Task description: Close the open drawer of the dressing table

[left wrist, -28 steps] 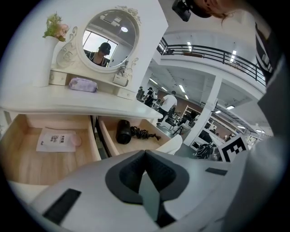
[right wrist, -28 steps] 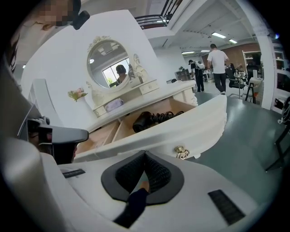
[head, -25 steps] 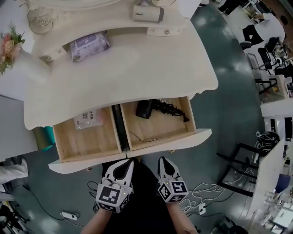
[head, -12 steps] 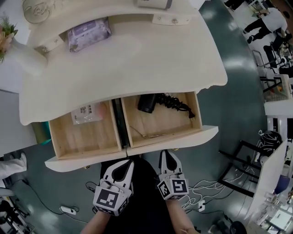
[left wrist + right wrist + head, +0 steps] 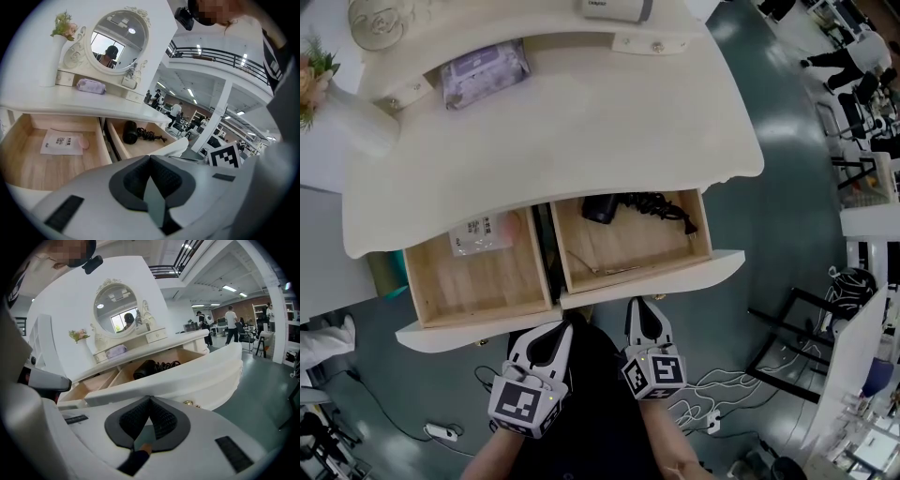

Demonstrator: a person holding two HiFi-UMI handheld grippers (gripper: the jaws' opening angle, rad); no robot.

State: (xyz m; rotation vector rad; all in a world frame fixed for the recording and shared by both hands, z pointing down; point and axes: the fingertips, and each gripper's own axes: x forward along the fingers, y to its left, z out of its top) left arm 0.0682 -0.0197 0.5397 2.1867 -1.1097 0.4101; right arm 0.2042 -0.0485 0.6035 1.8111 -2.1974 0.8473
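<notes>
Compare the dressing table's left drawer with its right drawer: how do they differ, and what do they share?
Contents: the left drawer holds a flat white packet; the right drawer holds a black hair dryer with a coiled cord.
Fill: the left drawer's floor is mostly bare; the right drawer's back is taken up by dryer and cord.
Both are pulled open, with pale wooden insides and curved white fronts.

Overhead and low views, same drawer
</notes>
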